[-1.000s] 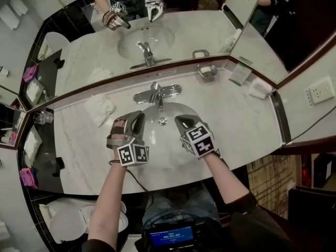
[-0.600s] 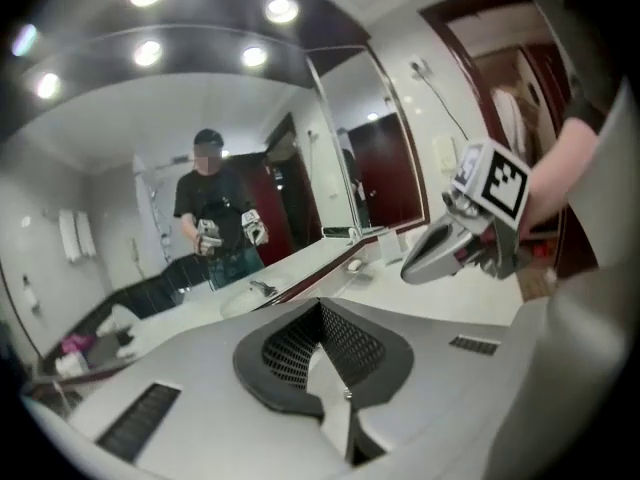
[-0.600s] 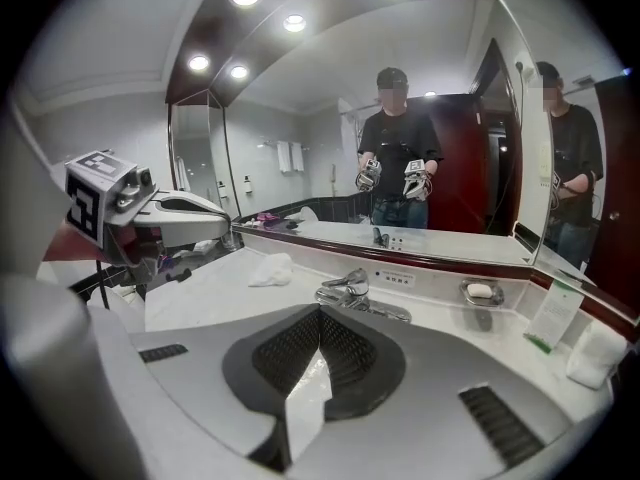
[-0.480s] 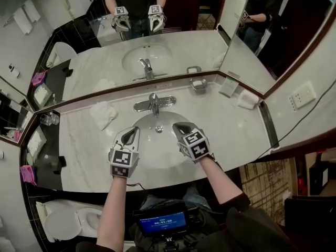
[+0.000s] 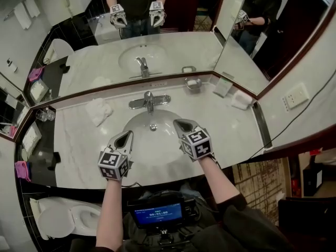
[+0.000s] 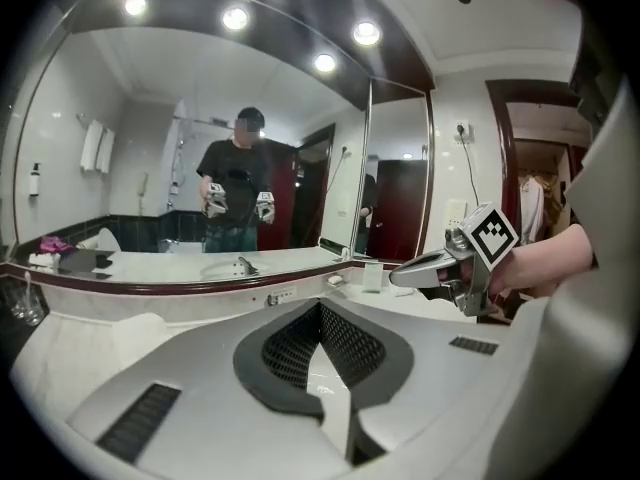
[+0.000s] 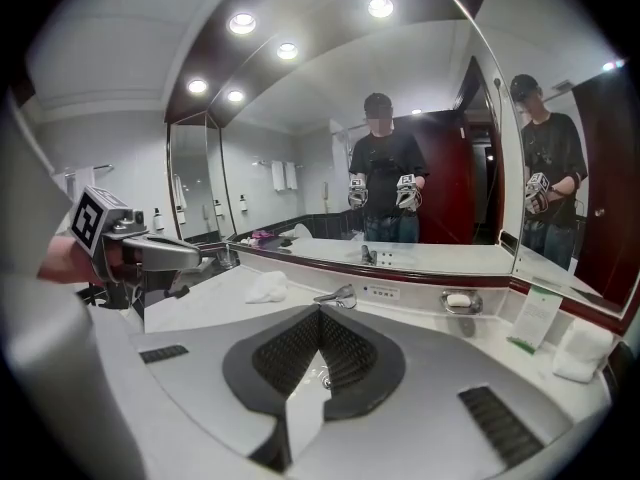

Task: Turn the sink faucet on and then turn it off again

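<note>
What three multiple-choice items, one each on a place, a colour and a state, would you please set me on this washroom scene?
1. Where does the crumpled white cloth lie, as the head view shows it?
A. On the counter, left of the faucet
B. Right of the faucet
C. Draped over the faucet

2. What colour is the counter?
A. Black
B. Pale, veined marble
C. Green

3. How do the left gripper and the right gripper stand?
A. Both open
B. The left shut on the faucet
C. Both shut and empty

Answers:
1 A: the cloth sits on the counter to the faucet's left, apart from it.
2 B: the counter is whitish stone with faint grey veins.
3 C: each gripper view shows its jaws together with nothing between them.
</note>
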Tool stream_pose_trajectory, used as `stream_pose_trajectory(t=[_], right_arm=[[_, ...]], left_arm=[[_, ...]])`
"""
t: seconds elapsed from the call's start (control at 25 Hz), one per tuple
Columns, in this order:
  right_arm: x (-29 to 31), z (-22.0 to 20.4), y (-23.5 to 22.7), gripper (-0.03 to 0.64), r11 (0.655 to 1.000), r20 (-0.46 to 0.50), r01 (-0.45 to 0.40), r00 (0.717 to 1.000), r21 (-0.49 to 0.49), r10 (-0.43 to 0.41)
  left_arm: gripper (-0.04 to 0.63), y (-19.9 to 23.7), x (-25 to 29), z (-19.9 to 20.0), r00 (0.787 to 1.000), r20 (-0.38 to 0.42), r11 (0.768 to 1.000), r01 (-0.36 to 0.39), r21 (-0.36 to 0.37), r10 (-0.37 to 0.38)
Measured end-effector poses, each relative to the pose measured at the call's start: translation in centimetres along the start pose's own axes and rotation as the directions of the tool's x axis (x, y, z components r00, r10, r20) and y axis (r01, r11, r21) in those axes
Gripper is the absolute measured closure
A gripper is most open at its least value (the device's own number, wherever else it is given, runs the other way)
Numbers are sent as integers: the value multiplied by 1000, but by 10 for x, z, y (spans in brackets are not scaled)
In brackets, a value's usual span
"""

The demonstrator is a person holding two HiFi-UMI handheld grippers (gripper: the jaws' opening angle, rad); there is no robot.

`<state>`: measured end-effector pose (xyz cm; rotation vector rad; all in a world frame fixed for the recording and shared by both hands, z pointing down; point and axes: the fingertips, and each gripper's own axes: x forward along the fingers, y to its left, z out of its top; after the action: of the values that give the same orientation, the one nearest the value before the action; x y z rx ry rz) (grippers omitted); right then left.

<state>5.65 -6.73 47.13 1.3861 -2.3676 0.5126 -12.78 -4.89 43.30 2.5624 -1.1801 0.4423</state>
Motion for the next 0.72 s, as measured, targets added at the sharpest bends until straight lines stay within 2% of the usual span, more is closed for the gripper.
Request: stream_pose_trajectory(t=[0.72], right_arm=[[-4,-6,-1,600,1000,-6,10,1000,-1,-10]], left_arm=[[595,-2,-4,-10,1000,-15,1000,6,-7,-6]])
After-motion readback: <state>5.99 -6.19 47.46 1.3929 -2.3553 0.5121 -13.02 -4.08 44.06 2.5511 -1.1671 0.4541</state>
